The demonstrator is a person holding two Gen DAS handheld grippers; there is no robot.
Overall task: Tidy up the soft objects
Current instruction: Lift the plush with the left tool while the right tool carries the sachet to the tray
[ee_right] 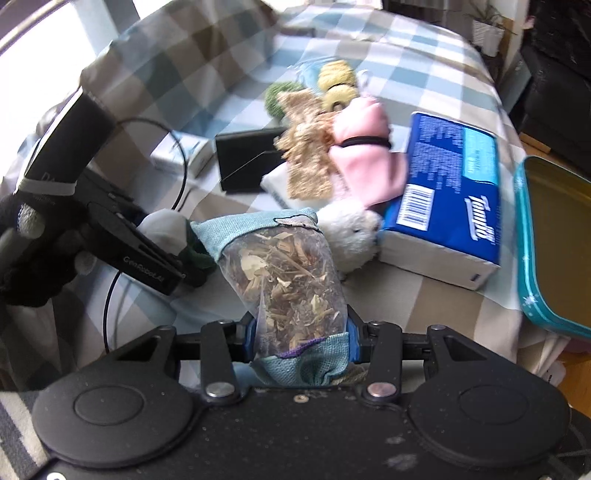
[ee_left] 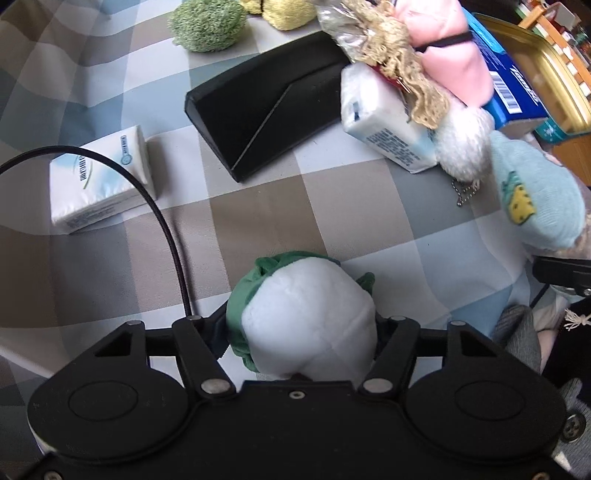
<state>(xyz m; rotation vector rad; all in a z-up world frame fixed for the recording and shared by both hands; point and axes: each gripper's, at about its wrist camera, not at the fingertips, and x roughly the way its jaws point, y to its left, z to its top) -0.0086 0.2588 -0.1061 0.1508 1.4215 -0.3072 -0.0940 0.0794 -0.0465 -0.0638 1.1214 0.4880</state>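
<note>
My left gripper point(ee_left: 301, 325) is shut on a white and green plush toy point(ee_left: 306, 314), held above the checked cloth. My right gripper point(ee_right: 299, 332) is shut on a light blue pouch with a clear window of dried herbs point(ee_right: 284, 273); the pouch also shows in the left wrist view point(ee_left: 535, 195). A pile of soft things lies ahead: a pink plush point(ee_right: 365, 158), a tan knitted piece point(ee_right: 306, 158), a white fluffy toy point(ee_right: 351, 236), a green ball point(ee_left: 208, 24) and yellow balls point(ee_right: 336, 85).
A black case point(ee_left: 266, 107) lies mid-table. A small tissue pack point(ee_left: 99, 181) lies left, another point(ee_left: 384, 122) under the pile. A big blue tissue pack point(ee_right: 450, 195) and a teal-rimmed tin tray point(ee_right: 554, 243) are at the right. A black cable point(ee_left: 162, 221) crosses the cloth.
</note>
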